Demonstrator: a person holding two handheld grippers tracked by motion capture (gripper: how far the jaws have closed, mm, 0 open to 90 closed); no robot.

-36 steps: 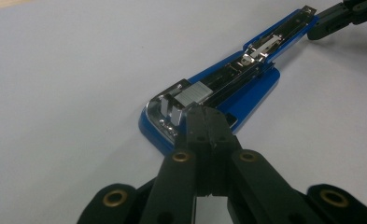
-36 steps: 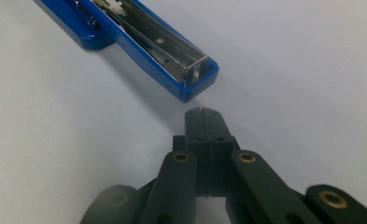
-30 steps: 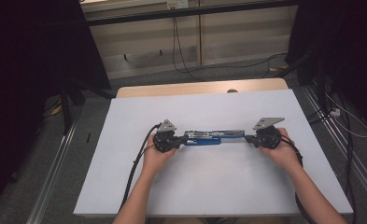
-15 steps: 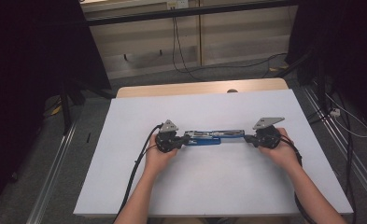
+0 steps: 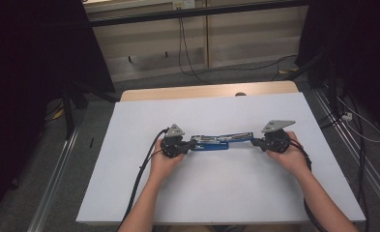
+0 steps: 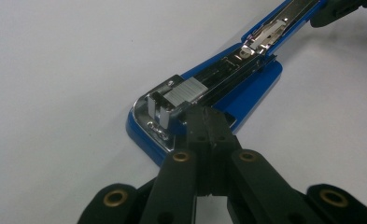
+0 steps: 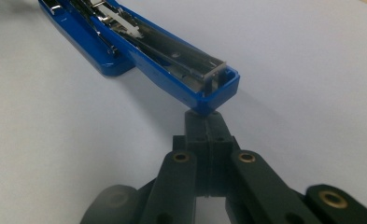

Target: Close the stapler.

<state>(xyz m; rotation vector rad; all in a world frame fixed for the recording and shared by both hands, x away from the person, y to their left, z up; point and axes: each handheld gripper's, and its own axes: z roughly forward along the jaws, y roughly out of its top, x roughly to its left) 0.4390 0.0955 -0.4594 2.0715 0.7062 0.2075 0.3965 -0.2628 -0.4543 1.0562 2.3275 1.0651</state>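
On the white table cover (image 5: 216,193), near its middle, I had the blue stapler (image 5: 211,142) lying swung fully open, base and magazine arm stretched out in one long line. At the stapler's left end I kept my left gripper (image 5: 183,145), its jaws pressed together with nothing between them, the tips resting against the metal by the base's anvil plate (image 6: 187,89). At the stapler's right end my right gripper (image 5: 255,142) was likewise clenched on nothing, its closed tips just under the blue nose of the magazine arm (image 7: 204,86), touching it as far as I could tell. Set against the frames a second and half a second earlier, I found nothing changed: stapler, both grippers and both hands sat in the same places.
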